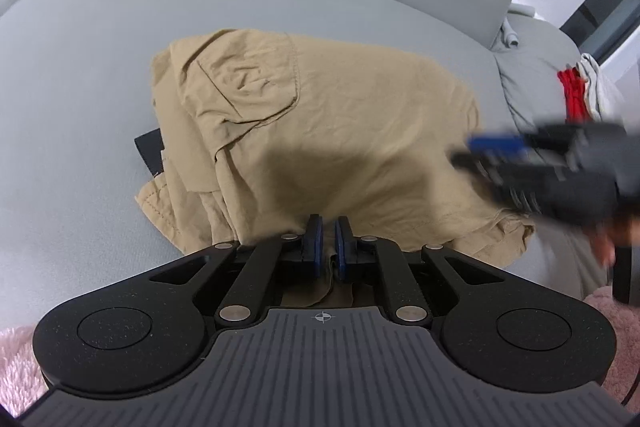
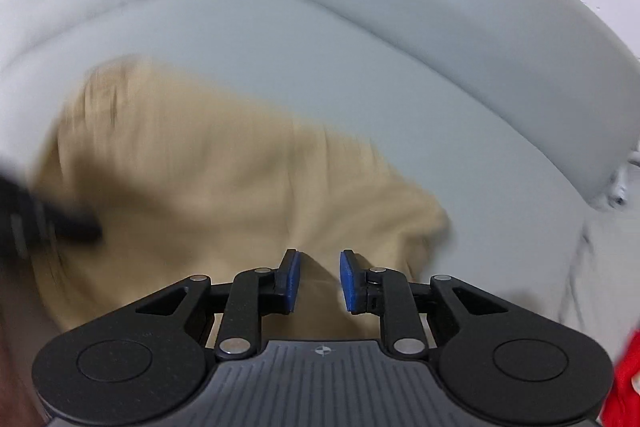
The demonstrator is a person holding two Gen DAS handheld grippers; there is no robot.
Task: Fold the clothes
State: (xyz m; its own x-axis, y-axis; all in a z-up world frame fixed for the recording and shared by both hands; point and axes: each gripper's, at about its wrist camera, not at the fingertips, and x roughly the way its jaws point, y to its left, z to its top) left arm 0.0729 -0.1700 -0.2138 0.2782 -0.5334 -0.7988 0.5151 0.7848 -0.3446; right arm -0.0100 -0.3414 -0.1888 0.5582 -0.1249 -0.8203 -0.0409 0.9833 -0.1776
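Around: khaki shorts [image 1: 320, 131] on grey sofa [image 1: 80, 67]; red cloth [image 1: 574, 95] right of the shorts.
Left hand-held gripper [image 1: 328, 247]: pinching the shorts' near edge.
Right hand-held gripper [image 2: 319, 279]: spread, empty, motion-blurred.

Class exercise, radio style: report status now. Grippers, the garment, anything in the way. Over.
Left gripper shut on tan shorts. Right gripper open, nothing between pads, above shorts. Shorts part folded on grey sofa. Nothing in the way.

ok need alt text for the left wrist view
The left gripper is shut on the near edge of tan cargo shorts lying partly folded on a grey sofa seat. The right gripper, blurred, hangs over the shorts' right side.
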